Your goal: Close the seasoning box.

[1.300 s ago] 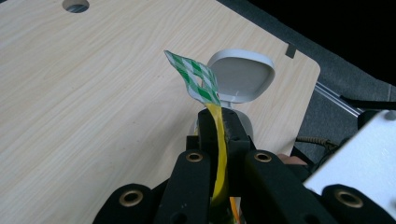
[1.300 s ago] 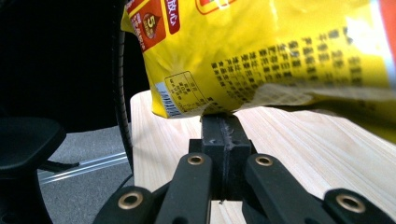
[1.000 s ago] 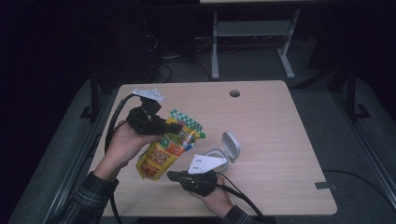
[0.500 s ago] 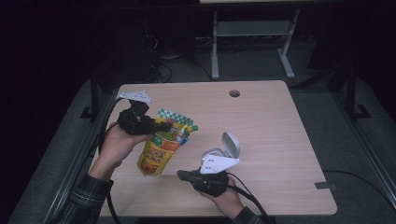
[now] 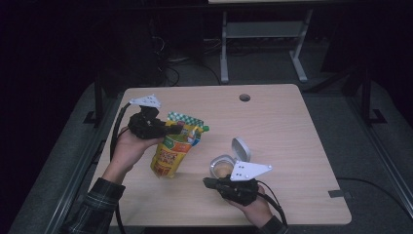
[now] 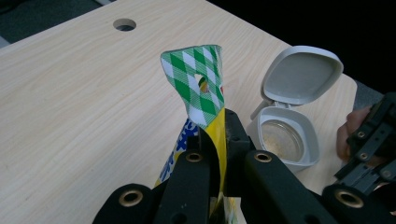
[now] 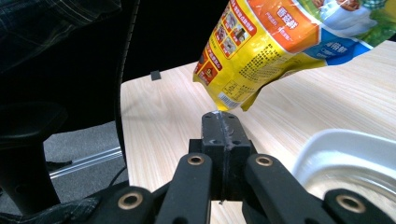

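The far half of the table (image 5: 272, 105) lies bare around a small round cable hole (image 5: 245, 97), so a hand could sweep across there freely. On the near left, the yellow pouch (image 5: 171, 151), pinched at its top by the left gripper (image 5: 176, 129), takes up the room. Just right of it sits the open white container (image 5: 225, 165), its lid (image 5: 241, 148) standing up, with the right gripper (image 5: 208, 183) close by its near side. Between pouch and container only a narrow lane remains.

table: light wood top (image 5: 292, 122), round cable hole (image 5: 245, 97) near the far edge
floor: grey carpet (image 5: 380, 165)
behind: white desk frame (image 5: 263, 34), cables, all pretty dark
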{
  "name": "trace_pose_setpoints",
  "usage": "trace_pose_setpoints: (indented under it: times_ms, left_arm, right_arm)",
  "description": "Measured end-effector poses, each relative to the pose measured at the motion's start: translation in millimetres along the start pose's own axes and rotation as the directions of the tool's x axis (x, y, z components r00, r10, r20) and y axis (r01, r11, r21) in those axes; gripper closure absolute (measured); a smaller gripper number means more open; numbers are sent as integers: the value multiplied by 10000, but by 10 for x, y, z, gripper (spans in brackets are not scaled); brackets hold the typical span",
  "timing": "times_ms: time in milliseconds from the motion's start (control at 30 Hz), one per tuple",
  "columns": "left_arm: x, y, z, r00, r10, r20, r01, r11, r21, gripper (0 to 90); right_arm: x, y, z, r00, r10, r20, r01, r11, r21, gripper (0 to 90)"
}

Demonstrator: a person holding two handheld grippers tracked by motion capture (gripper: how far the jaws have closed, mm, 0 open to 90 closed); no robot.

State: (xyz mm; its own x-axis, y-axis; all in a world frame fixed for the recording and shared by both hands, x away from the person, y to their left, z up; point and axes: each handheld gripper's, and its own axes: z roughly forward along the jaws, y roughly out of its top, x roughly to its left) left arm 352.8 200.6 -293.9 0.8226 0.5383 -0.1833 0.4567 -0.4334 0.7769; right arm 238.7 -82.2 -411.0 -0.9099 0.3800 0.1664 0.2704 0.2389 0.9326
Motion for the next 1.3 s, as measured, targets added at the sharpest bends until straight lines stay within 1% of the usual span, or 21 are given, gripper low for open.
trace_pose_setpoints:
  times_ms: [67, 100, 167, 233, 267, 333, 433, 567, 633, 700, 767, 900, 1000, 1067, 1167, 1300]
  left_arm:
    - [16, -2, 38, 9999, 135, -41, -135, 9999, -45, 899]
    - [19, -5, 61, 9999, 101, -38, -102, 9999, -116, 899]
    - [41, -11, 103, 9997, 229, -66, -230, 9996, -161, 899]
    - [66, -16, 148, 9994, 327, -92, -329, 9992, -223, 899]
    - [79, -20, 173, 9995, 293, -86, -295, 9991, -288, 898]
    - [107, -28, 219, 9993, 364, -65, -366, 9986, -376, 898]
    - [125, -32, 291, 9990, 443, -98, -447, 9979, -461, 898]
    - [155, -48, 401, 9985, 508, -217, -517, 9978, -407, 896]
    - [172, -57, 429, 9982, 561, -221, -569, 9977, -360, 896]
    - [182, -77, 454, 9987, 485, -150, -492, 9976, -479, 896]
    - [196, -94, 456, 9989, 462, -104, -468, 9966, -678, 896]
    - [214, -126, 411, 9988, 476, -107, -483, 9960, -749, 895]
    - [211, -167, 361, 9993, 368, -33, -369, 9960, -811, 893]
    - [208, -201, 323, 9992, 406, -30, -407, 9951, -901, 892]
    - [206, -258, 261, 9992, 387, 18, -383, 9943, -991, 892]
    - [194, -312, 185, 9992, 391, 49, -385, 9949, -929, 892]
  right_arm:
    - [-17, -12, -49, 10000, 23, 9, -23, 10000, 50, 898]
    - [-23, -16, -73, 10000, 21, 20, -22, 10000, 84, 898]
    - [-33, -23, -126, 10000, -23, 34, 23, 9999, 112, 898]
    - [-43, -34, -185, 10000, -32, -21, 33, 9998, 178, 898]
    - [-48, -40, -215, 10000, -86, -3, 86, 9998, 187, 898]
    - [-58, -51, -282, 10000, -89, 42, 88, 9997, 229, 898]
    - [-78, -70, -375, 9999, -56, 153, 52, 9996, 273, 898]
    - [-119, -101, -498, 9995, 31, 310, -37, 9998, 190, 898]
    - [-134, -115, -559, 9991, 86, 408, -92, 9999, 143, 898]
    - [-149, -133, -615, 9986, 137, 518, -144, 9998, 146, 898]
    - [-167, -154, -665, 9978, 186, 641, -197, 9997, 166, 898]
    - [-215, -186, -766, 9959, 341, 843, -355, 9992, 154, 898]
    - [-252, -198, -829, 9940, 381, 1024, -395, 9992, 109, 898]
    - [-279, -206, -867, 9925, 448, 1137, -457, 9989, 54, 898]
    - [-306, -210, -907, 9900, 540, 1300, -554, 9984, 69, 898]
    - [-334, -217, -923, 9890, 560, 1368, -578, 9983, 88, 898]
